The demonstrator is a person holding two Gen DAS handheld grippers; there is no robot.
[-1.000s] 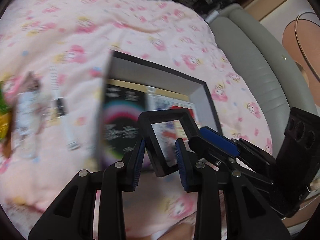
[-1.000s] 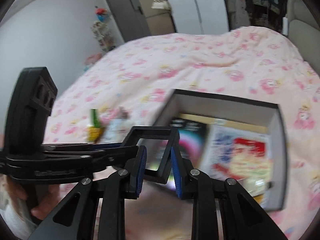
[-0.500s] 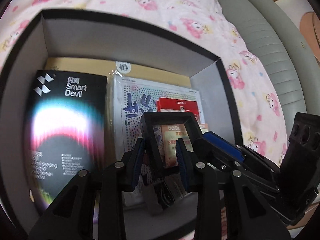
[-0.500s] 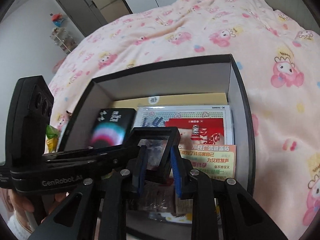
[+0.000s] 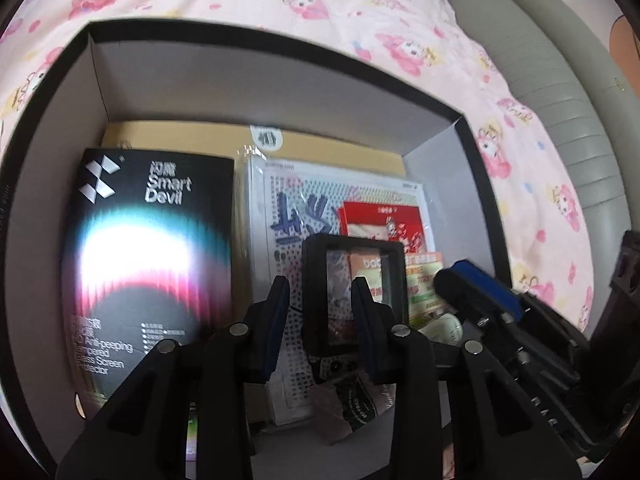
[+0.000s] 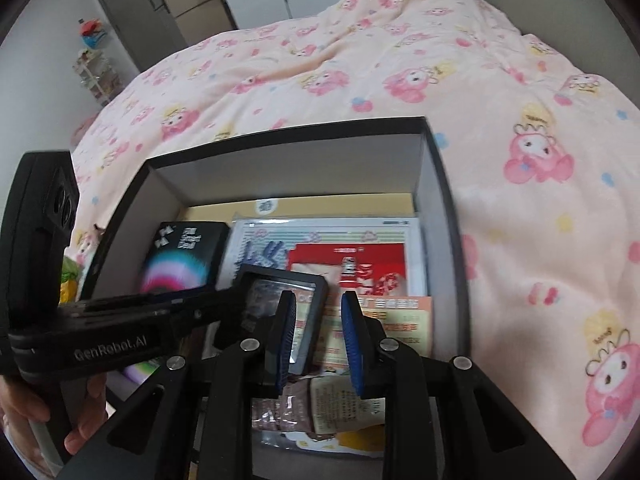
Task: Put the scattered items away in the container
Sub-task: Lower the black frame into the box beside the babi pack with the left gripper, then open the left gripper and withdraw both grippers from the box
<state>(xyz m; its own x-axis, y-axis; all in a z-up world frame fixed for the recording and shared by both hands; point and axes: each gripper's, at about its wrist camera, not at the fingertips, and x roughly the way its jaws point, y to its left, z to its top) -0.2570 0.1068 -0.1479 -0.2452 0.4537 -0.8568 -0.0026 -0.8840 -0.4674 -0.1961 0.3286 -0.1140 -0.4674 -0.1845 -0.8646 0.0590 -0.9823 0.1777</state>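
Black frame [image 5: 354, 288] held over open container [image 5: 280, 92], gripped from both sides: left gripper [image 5: 320, 320] clamped narrow on one edge, right gripper [image 6: 318, 334] apparently pinching opposite edge (contact blurred). Container set on pink bedspread [image 6: 520, 200]; Smart Devil box [image 5: 148, 264] and printed packets [image 6: 360, 256] seen inside, below frame.

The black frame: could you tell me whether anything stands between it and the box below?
No lid or barrier; the box is open. The black frame would just land on the leaflet and packets already inside.
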